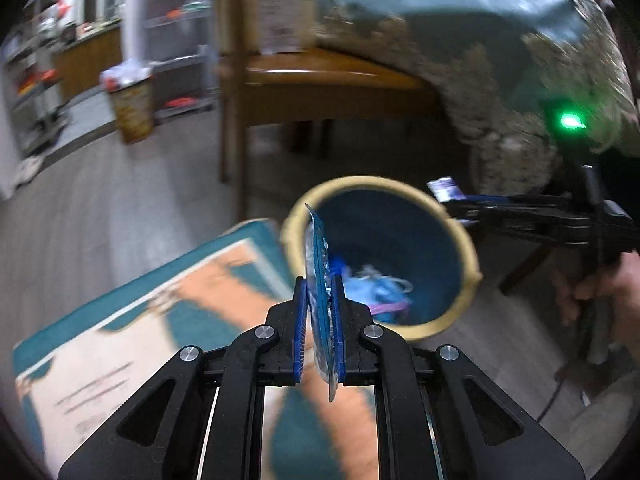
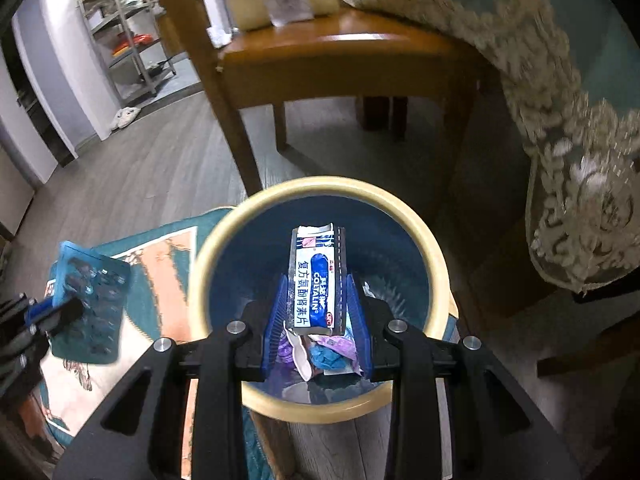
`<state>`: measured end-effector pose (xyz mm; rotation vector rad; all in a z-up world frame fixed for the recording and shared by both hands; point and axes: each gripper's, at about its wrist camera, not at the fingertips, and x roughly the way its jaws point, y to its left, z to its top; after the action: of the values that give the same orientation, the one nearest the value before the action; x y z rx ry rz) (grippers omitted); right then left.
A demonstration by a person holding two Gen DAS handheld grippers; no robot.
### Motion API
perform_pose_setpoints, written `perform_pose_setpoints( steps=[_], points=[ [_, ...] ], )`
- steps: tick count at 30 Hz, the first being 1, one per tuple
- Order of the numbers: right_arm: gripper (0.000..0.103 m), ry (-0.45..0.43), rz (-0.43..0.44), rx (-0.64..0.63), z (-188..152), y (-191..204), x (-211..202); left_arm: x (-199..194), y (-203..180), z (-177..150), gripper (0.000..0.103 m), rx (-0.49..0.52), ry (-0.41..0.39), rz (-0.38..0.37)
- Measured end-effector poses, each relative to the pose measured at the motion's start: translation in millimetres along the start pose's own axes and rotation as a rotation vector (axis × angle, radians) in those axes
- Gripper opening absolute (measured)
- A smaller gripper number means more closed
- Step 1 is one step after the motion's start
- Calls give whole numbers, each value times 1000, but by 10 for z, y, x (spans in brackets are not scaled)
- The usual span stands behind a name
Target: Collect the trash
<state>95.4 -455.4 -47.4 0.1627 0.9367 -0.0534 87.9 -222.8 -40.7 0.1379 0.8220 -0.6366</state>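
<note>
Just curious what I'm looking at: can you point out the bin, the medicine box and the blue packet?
bin (image 2: 224,236): right wrist view, cream rim's left side.
medicine box (image 2: 316,280): right wrist view, printed front face.
blue packet (image 1: 318,248): left wrist view, upper edge-on part.

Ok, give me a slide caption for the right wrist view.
Right gripper holds a Coltalin medicine box over the open trash bin, ready to drop.

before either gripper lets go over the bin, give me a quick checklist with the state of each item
1. Right gripper over the bin opening: ok.
2. Medicine box clamped between the right fingers: ok.
3. Left gripper gripping the blue blister pack: ok.
4. Blister pack above the bin opening: not ok; in the right wrist view it sits left of the rim, over the rug.
5. Room left in the bin: ok; trash only at the bottom.
</note>
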Motion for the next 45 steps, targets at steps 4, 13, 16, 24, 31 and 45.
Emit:
perform_pose_setpoints(
  steps=[4, 13, 16, 24, 31, 45],
  points=[
    [30, 36, -6, 26, -70, -153, 152, 294, -207, 35, 13, 22, 21, -62],
    [53, 38, 21, 61, -84, -243, 257, 736, -315, 64, 14, 24, 48, -85],
    [64, 8, 30, 60, -47, -227, 222, 788, -269, 57, 23, 4, 62, -70],
    [64, -8, 40, 39, -19, -146, 116, 534, -87, 69, 36, -27, 33, -48],
    [65, 5, 45, 46, -28, 57, -119, 99, -17, 10, 37, 23, 29, -11],
    [97, -122, -8, -29, -552, 450, -1305, -1056, 77, -140, 93, -41, -96, 32]
  ],
)
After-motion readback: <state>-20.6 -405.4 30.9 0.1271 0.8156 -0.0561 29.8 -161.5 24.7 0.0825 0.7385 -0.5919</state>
